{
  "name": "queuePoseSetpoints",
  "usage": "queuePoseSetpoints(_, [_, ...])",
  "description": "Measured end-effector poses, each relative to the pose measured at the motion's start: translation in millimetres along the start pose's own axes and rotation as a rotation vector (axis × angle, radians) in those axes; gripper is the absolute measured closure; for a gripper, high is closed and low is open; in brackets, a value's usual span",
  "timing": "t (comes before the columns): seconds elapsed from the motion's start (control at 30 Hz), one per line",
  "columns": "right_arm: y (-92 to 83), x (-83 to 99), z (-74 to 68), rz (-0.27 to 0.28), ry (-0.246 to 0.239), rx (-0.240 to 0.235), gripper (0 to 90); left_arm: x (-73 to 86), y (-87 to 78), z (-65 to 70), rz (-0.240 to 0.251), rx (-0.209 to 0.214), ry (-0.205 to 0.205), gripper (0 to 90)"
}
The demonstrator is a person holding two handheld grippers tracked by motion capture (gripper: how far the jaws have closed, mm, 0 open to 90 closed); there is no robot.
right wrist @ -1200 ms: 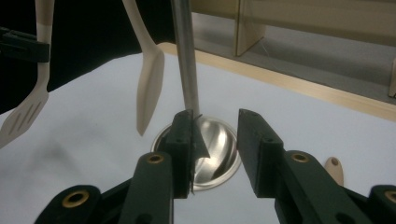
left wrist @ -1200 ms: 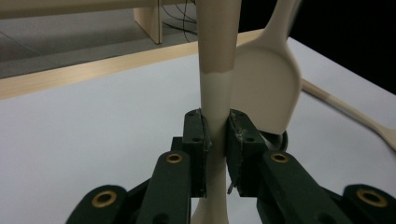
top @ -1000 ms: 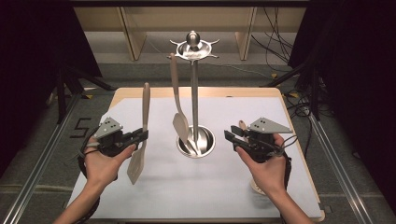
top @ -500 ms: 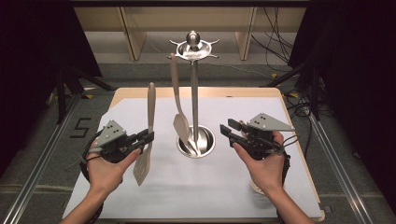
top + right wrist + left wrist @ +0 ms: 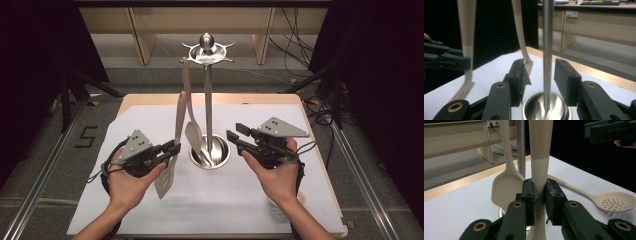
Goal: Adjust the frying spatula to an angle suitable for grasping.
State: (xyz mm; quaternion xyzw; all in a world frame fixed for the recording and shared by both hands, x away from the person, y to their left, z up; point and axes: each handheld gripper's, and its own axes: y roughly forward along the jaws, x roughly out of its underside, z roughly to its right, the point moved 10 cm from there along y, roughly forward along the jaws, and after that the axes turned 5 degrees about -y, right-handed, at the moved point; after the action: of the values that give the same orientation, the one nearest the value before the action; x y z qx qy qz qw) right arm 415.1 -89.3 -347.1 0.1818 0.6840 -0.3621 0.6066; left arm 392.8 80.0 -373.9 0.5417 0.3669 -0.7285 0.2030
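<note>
– While you carried the slotted turner (image 5: 178,117) toward the stand (image 5: 208,100), your left gripper (image 5: 172,148) was clamped on its handle just below where the pale wood met the cream plastic. The blade hung under the jaws above the white sheet (image 5: 250,200), just left of the stand's base cup (image 5: 220,150).

– And your right gripper (image 5: 235,136) held nothing. Its jaws had just been opening and stood wide, with the steel pole showing in the gap ahead of them but untouched by either pad.

– To hang it well, I'd say you needed the handle's top end brought up to the hook ring (image 5: 207,52), not the blade. You gripped low on the handle, which left a long stretch above the jaws to sway, so a slow lift suited it.

– You also had the hanging spatula (image 5: 192,132) right beside your path. Choosing a free hook away from it would have spared you a knock that set both swinging.

– Whether the handle end had a hole, I couldn't tell.

– On materials: the pole and cup were polished metal, smooth and reflective, and the ring at the top looked thin and pointed. The turner's handle was flat and matte, and your rubbery pads (image 5: 527,192) seemed to bite it squarely.

– A perforated skimmer (image 5: 616,201) of the same cream plastic and wood lay flat on the sheet, near your right hand.
</note>
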Motion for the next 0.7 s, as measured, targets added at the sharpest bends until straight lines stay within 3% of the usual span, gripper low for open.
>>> queuePoseSetpoints(0.43, [3.6,-19.6,-17.1,0.046,0.017,-0.042,57.2,-6.9,28.2,28.7,-0.009,0.053,0.041,77.8])
queuePoseSetpoints(0.67, [8.2,-29.0,-28.1,0.071,0.011,-0.063,55.7,-6.4,40.1,37.0,-0.025,0.063,0.060,77.8])
queuePoseSetpoints(0.7, [9.0,-31.2,-25.7,0.086,-0.016,-0.049,55.6,-6.1,41.6,38.1,-0.027,0.066,0.062,77.7])
